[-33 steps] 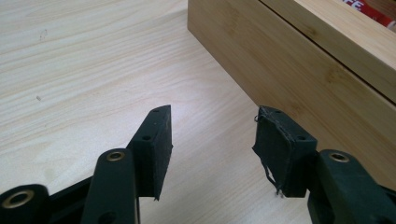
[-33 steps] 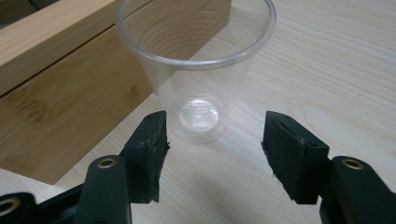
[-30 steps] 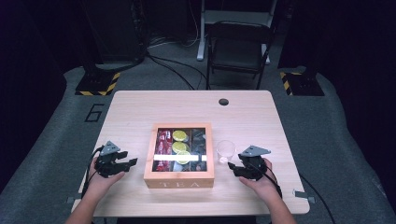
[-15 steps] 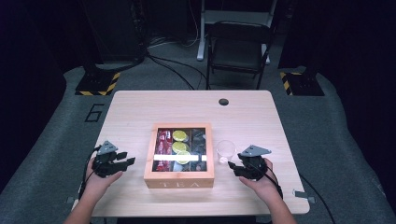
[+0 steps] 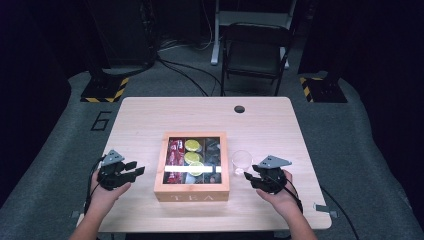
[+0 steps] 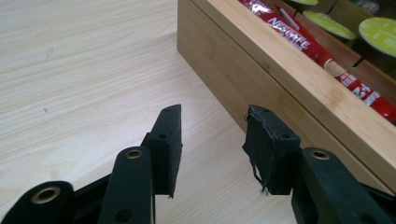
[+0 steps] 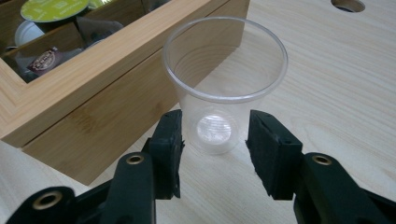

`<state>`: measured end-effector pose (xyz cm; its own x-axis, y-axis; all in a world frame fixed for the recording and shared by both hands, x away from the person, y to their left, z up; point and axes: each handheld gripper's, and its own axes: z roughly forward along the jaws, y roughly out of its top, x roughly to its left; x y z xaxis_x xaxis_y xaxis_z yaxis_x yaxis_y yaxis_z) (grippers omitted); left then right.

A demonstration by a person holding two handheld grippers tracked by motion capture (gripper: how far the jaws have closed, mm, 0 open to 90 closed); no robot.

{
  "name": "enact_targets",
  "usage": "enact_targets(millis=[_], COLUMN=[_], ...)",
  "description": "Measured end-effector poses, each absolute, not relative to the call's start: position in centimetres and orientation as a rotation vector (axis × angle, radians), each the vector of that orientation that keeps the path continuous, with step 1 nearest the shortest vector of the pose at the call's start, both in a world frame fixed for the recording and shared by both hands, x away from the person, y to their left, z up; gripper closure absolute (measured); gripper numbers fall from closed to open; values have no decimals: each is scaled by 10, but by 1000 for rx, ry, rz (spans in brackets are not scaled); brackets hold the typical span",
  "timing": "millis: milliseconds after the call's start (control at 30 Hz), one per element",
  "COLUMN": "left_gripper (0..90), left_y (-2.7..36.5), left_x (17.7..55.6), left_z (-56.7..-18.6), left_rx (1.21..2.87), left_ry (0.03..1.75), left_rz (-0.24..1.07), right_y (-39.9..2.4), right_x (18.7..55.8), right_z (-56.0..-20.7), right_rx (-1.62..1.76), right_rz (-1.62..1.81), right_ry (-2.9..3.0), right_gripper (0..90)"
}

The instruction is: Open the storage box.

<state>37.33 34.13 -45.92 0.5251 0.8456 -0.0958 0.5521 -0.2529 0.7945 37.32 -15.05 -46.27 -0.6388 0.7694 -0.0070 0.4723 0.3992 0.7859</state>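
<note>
A wooden tea box (image 5: 192,192) marked TEA sits mid-table, with red sachets (image 6: 299,39), green-topped pods (image 5: 192,145) and dark packets in its compartments. A clear plastic cup (image 5: 242,161) stands upright just right of the box. My left gripper (image 5: 137,170) rests on the table left of the box, pointing at its side wall (image 6: 261,74). Its jaws have just been closing and stand open with nothing between them (image 6: 212,126). My right gripper (image 5: 248,176) points at the cup (image 7: 224,88). Its jaws have just been closing and are open (image 7: 215,130), the pads flanking the cup's base without visibly pressing it.
A round cable hole (image 5: 239,109) lies near the table's far edge. Behind the table stands a dark folding chair (image 5: 255,55), with cables on the floor. Bare wood (image 5: 145,120) stretches left of the box and beyond it.
The left gripper's jaws look narrower than a second ago. Both hands stay where they were, and the cup and box have not moved.
</note>
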Motion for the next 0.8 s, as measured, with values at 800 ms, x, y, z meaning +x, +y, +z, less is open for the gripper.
enact_targets(millis=[800], left_gripper=[632], left_y=[339], left_x=[368], left_z=[-451], left_rx=[1948], left_ry=[1107], left_rz=[460], right_y=[-137], right_x=[350], right_z=[-407], right_rx=[966], right_rz=[1178], right_ry=[2307], right_gripper=[669])
